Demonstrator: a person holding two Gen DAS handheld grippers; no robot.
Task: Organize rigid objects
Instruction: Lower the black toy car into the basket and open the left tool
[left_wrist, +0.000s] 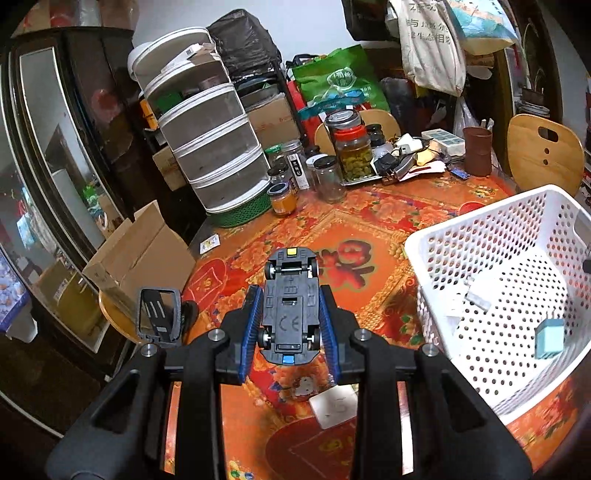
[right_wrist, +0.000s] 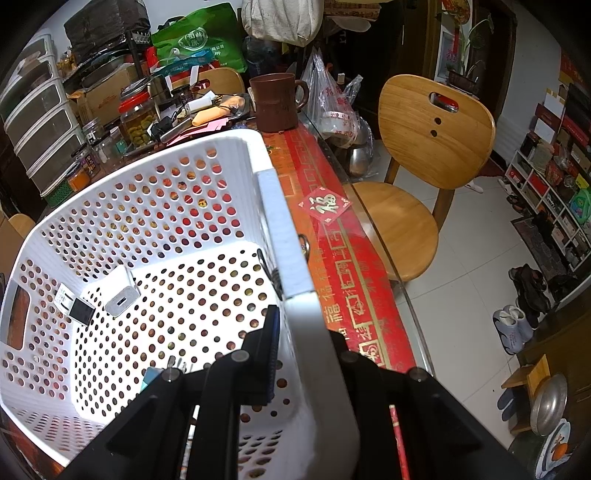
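A black toy car (left_wrist: 291, 306) hangs above the red patterned tablecloth (left_wrist: 369, 229) with its underside facing the camera. My left gripper (left_wrist: 290, 295) is shut on it, a blue pad against each side. To the right stands a white perforated basket (left_wrist: 476, 225). It holds a white charger (right_wrist: 122, 295), a small black part (right_wrist: 82, 311) and a teal block (left_wrist: 550, 338). In the right wrist view my right gripper (right_wrist: 306, 332) is shut on the basket's near rim (right_wrist: 286, 236). One finger (right_wrist: 271, 350) is inside the wall, the other outside.
Glass jars (left_wrist: 351, 147) and a stacked drawer unit (left_wrist: 214, 140) crowd the table's far side, with a brown mug (right_wrist: 275, 103) behind the basket. A white card (left_wrist: 332, 406) lies below the car. A cardboard box (left_wrist: 140, 258) stands left; a wooden chair (right_wrist: 424, 147) stands right of the table.
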